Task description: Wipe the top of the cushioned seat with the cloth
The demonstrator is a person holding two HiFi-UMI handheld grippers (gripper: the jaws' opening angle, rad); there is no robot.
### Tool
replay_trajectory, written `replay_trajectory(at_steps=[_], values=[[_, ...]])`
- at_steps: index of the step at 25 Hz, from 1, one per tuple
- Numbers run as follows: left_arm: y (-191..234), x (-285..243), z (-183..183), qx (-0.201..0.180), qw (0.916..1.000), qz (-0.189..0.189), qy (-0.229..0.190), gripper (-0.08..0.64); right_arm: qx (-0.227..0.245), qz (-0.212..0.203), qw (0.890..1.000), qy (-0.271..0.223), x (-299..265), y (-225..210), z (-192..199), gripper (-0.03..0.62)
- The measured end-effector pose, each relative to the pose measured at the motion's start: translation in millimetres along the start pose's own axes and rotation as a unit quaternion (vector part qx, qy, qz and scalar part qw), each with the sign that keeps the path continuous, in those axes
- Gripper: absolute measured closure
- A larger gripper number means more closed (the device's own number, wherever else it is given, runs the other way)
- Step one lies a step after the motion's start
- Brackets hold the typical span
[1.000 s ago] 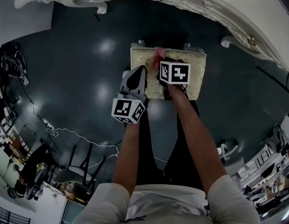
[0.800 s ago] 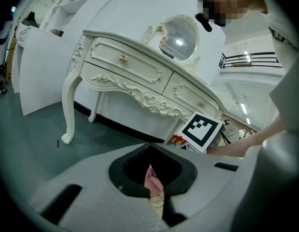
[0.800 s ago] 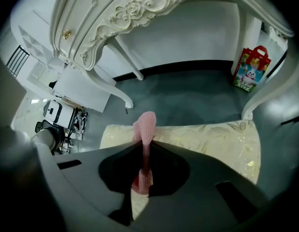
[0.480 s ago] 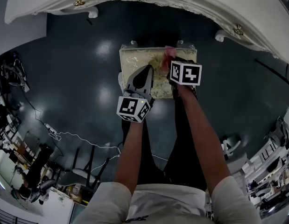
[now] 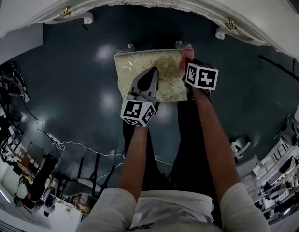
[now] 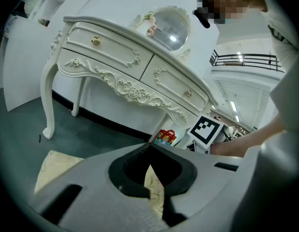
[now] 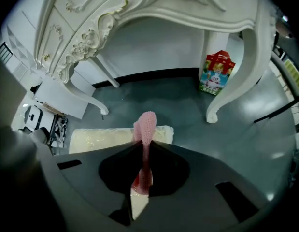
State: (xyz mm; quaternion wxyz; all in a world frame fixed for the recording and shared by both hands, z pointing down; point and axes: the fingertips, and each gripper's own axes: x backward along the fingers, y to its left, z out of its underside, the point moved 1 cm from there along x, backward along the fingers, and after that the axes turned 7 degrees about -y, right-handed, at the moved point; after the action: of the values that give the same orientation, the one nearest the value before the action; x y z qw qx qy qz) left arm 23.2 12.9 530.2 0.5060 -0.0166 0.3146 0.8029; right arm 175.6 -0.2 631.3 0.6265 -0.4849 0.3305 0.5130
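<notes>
Item: pink knitted cloth (image 7: 145,124), clenched between my fingers on the right gripper (image 7: 142,146), at the far right corner of the pale gold cushioned seat (image 5: 139,66). The seat's long axis runs leftward from there. My left gripper (image 6: 149,148) has fingers closed and empty, over the seat's near middle.

The head view looked steeply down from well above the cushioned seat (image 5: 130,71). Both gripper views sat low near it, facing the dressing table (image 6: 115,57); all three shared both.
</notes>
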Motion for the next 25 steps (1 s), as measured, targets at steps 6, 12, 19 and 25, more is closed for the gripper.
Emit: replay_trajectory(at_steps=[6,12,19,25], values=[[1,3,-1,-0.003,1.0000,0.007,0.003,0.546,-0.038,0.041,0.998,0.004,1,-40,6,0.568],[20,25,-9,0.000,0.9999,-0.010,-0.006,0.546,-0.024,0.051,0.998,-0.014,12,-21,2,0.568],[83,76,-32,-0.002,0.9981,-0.058,-0.022,0.546,-0.012,-0.067,0.998,-0.011,-3,129,29,0.568],[145,126,-43,-0.004,0.9951,-0.095,-0.028,0.546,0.005,-0.139,0.990,0.007,-37,249,50,0.568]])
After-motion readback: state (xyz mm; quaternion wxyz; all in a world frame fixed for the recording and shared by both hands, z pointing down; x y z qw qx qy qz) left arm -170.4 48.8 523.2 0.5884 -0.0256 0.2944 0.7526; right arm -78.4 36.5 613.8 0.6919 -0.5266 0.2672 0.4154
